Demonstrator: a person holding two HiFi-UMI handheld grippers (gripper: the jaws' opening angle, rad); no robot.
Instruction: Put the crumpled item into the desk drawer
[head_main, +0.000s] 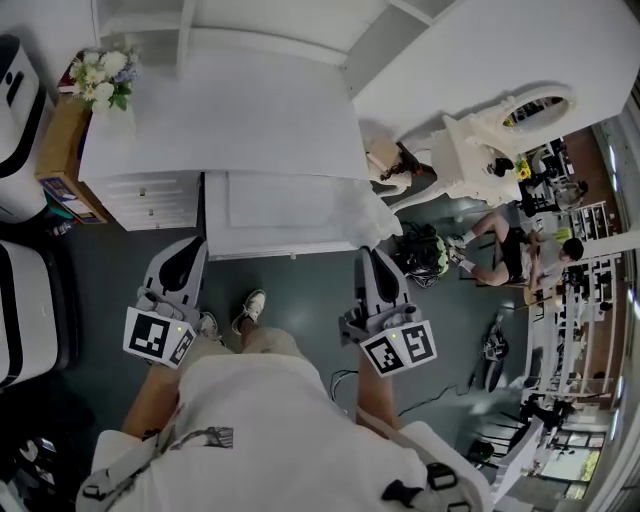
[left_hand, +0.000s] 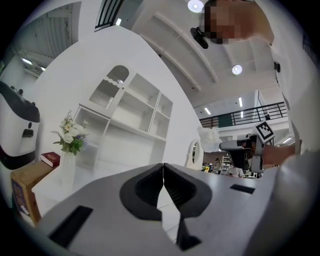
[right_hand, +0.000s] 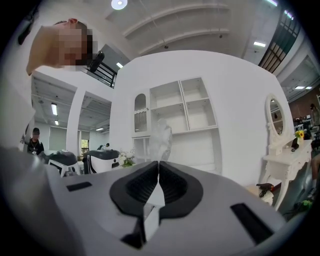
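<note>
The crumpled item (right_hand: 161, 136) is a white wad that sticks up from the tips of my right gripper (right_hand: 158, 167), which is shut on it. The left gripper view shows the same wad (left_hand: 210, 137) at the end of the right gripper (left_hand: 231, 145). The white desk (head_main: 220, 130) lies ahead in the head view, and its wide drawer (head_main: 290, 240) stands pulled out toward me. My right gripper (head_main: 372, 258) is at the drawer's right front corner. My left gripper (head_main: 190, 252) hangs just off the drawer's left front corner, shut and empty, with its jaws meeting (left_hand: 163, 169).
A vase of flowers (head_main: 105, 78) stands on the desk's left end, with a cardboard box (head_main: 60, 150) beside it. A small drawer unit (head_main: 150, 200) sits under the desk's left side. A white dressing table with a mirror (head_main: 500, 140) and seated people (head_main: 505, 250) are at the right.
</note>
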